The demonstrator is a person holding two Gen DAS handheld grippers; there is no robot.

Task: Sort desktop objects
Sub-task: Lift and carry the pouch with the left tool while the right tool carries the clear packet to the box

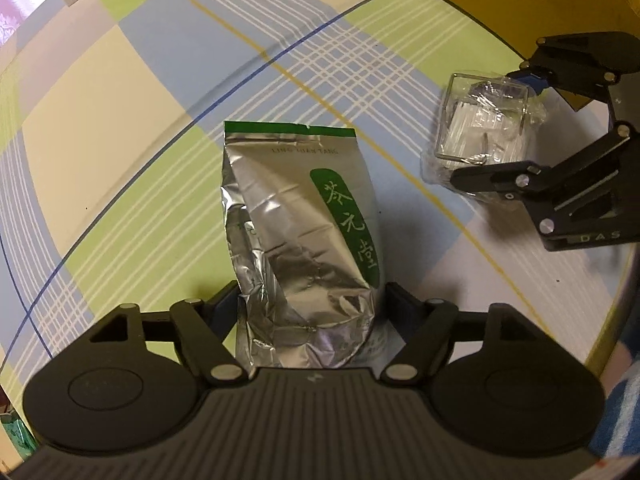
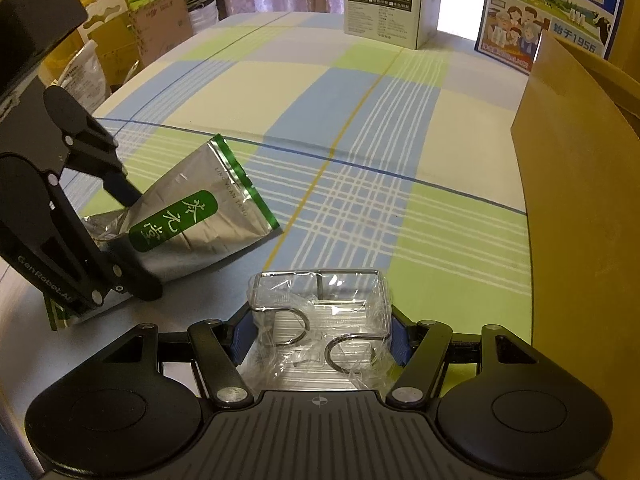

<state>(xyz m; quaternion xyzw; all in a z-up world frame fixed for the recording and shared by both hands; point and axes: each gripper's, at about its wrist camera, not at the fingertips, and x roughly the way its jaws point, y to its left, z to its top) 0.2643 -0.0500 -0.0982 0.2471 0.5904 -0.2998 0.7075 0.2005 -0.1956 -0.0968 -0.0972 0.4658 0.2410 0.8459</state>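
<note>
A checked tablecloth (image 2: 360, 128) in blue, green and cream is covering the table, with lilac curtains hanging behind it. Only the right wrist view is taking in the far edge: one printed product box (image 2: 386, 4), one blue milk carton case (image 2: 554, 8), a brown cardboard panel (image 2: 576, 152) at the right, and stacked boxes and bags (image 2: 120, 28) beyond the table's left edge. The left wrist view, looking straight down, is showing the cloth and both items from above.

Two task items are lying on the cloth, near each other but apart: one silver foil tea bag (image 1: 304, 240) with a green label, and one wire rack wrapped in clear film (image 2: 320, 320).

The left gripper (image 1: 312, 304) is straddling the tea bag's lower end, its fingers (image 1: 400, 304) standing about halfway apart and lying against the bag's sides; whether they are pressing it cannot be told. The right gripper (image 2: 320, 340) is clasping the wrapped rack, both blue pads (image 2: 242, 340) sitting flush against the film, about half spread.
</note>
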